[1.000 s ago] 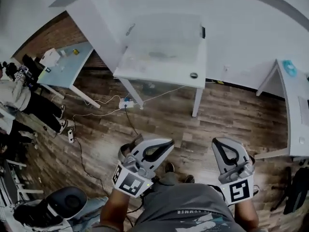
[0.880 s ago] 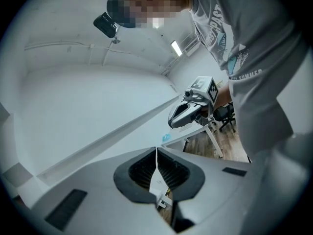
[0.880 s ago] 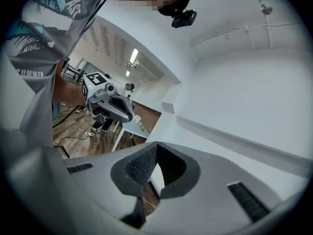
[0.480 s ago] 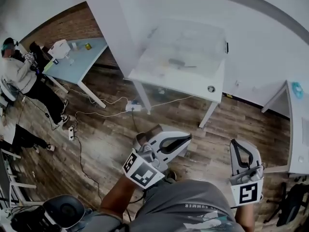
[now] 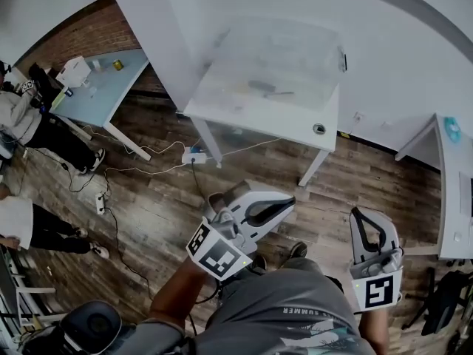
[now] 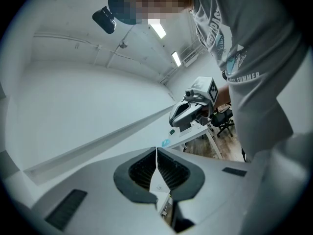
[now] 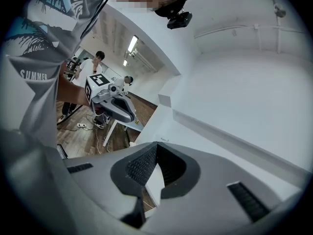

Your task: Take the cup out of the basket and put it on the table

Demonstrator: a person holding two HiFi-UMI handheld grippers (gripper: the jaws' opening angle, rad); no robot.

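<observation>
Locating cup: cannot be made out; only a blurred shape inside the translucent basket [image 5: 277,58].
Basket: on white table [image 5: 259,119], 12 o'clock.
Left gripper [image 5: 287,201]: 6 o'clock, above wood floor [image 5: 148,205]; jaws together, nothing between.
Right gripper [image 5: 358,214]: 4 o'clock; jaws together, empty.
Bystander [image 5: 22,120]: 9 o'clock, beside blue table [image 5: 103,87].

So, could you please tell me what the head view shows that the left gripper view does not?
Only the head view: the white table with a clear container on it, the power strip on the floor, and the blue table. Only the left gripper view: the ceiling lights and the head camera. Both: the left gripper, shut with nothing in it, the right gripper and the person's grey shirt.
</observation>
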